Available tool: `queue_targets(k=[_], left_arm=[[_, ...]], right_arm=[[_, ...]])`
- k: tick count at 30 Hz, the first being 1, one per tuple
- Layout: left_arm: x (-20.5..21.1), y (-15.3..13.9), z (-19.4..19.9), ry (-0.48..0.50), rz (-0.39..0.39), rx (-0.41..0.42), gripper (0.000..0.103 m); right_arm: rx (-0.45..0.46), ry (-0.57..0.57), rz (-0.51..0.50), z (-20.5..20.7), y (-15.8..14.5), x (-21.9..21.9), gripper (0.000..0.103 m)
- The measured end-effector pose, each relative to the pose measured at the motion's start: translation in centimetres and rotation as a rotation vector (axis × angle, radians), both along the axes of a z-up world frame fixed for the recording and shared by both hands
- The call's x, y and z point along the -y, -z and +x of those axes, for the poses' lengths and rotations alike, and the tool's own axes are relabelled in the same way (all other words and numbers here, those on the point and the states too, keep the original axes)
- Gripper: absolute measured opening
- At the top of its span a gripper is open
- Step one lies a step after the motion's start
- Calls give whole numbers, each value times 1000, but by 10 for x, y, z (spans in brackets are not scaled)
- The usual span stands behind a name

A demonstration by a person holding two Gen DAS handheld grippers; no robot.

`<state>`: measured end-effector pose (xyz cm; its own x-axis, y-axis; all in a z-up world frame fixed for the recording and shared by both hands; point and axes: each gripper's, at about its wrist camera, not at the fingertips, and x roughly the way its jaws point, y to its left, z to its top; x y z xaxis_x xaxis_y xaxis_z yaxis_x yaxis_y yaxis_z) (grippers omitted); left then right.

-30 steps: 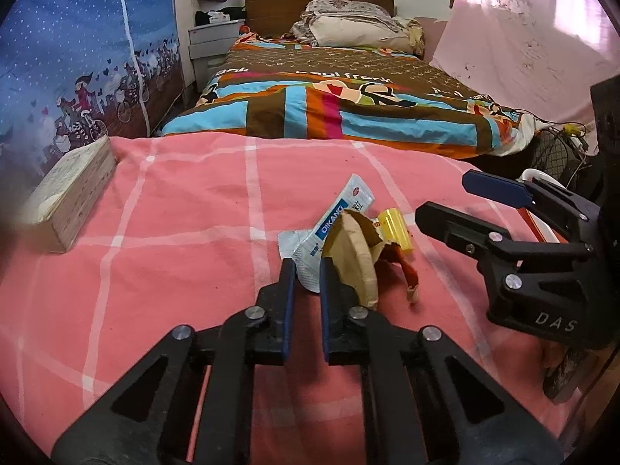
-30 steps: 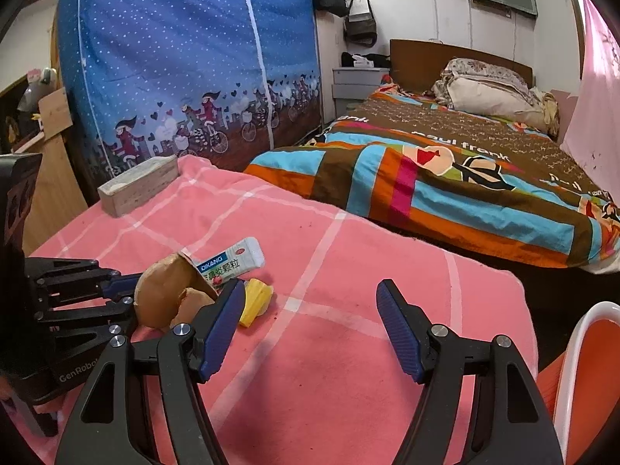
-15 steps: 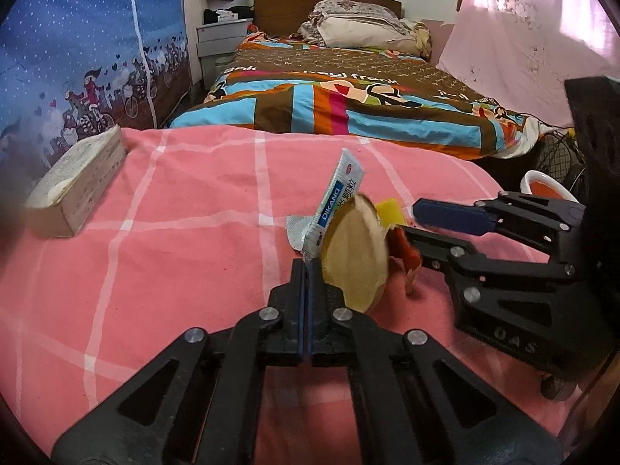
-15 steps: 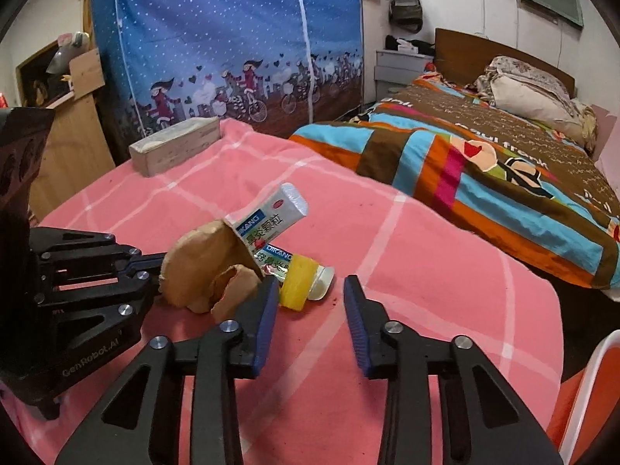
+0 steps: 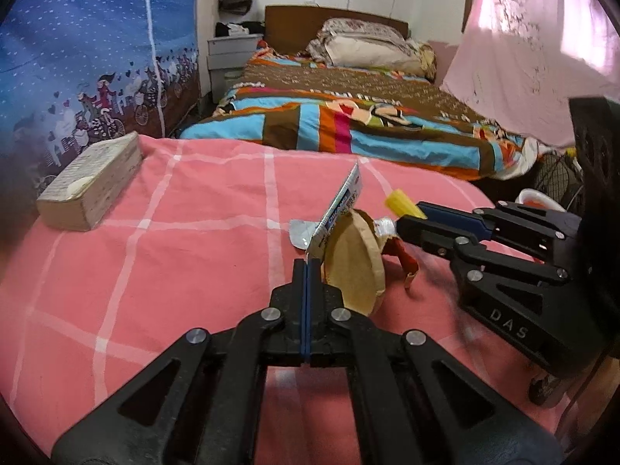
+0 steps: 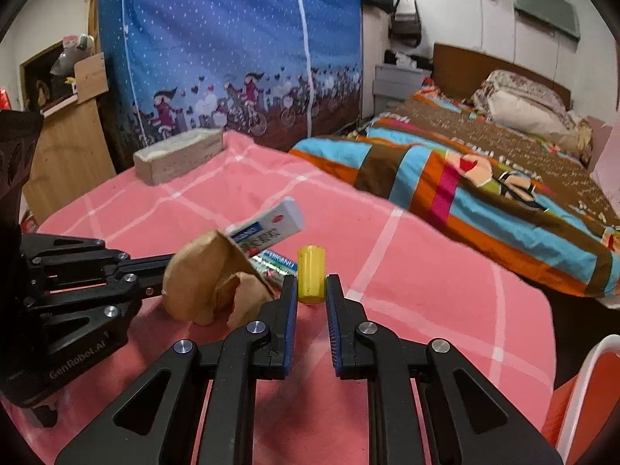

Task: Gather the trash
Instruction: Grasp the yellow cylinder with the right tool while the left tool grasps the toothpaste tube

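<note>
- Pink checked cloth [image 5: 162,255] covers the tabletop, and all the trash sits in one small heap near its middle; I place everything from that heap.
- My left tool [image 5: 307,271] is clamped flat on the bottom edge of the blue-and-white sachet [image 5: 343,203], which stands up on edge out of the heap.
- The tan paper wrapper [image 5: 354,259] leans against that tool's right side; I cannot tell whether it is caught in the grip too.
- My right tool [image 6: 311,290] is closed on the yellow cap [image 6: 310,273], at the heap's right edge, pinched low on its sides.
- A silver tube end [image 6: 277,261] lies just behind the cap; I cannot tell whether the two are joined.
- Risk: the sachet is thin and held by one edge, so I judge a quick swing could let it slide out.
- Risk: the cap is round and smooth, so a tilt could squirt it loose.
- Risk: if the tube is attached, lifting drags the heap and scatters it.
- The pale block [image 5: 91,186], well to the heap's left, stays clear of both tools.
</note>
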<state>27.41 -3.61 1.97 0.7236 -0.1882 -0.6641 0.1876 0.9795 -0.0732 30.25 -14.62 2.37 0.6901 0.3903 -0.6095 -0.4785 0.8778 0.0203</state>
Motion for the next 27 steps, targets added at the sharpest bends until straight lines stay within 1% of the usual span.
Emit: queue_targets(k=[3, 8, 12, 16, 19, 21, 27], left_arm=[[-2, -5, -7, -19, -10, 41, 3], [-2, -21, -26, -40, -32, 158, 3], [1, -31, -38, -61, -64, 230, 3], [6, -41, -48, -75, -121, 289, 3], [14, -49, -56, -72, -129, 337, 3], [20, -54, -62, -64, -129, 368, 3], [43, -71, -76, -17, -96, 453, 3]], right_arm=[[57, 22, 16, -8, -6, 5, 13], [178, 65, 72, -26, -19, 18, 13], [269, 87, 155, -42, -29, 32, 13], [343, 72, 251, -57, -38, 46, 13], [383, 74, 267, -65, -44, 50, 13], [427, 81, 280, -72, -50, 54, 13], [537, 112, 330, -91, -67, 77, 13]])
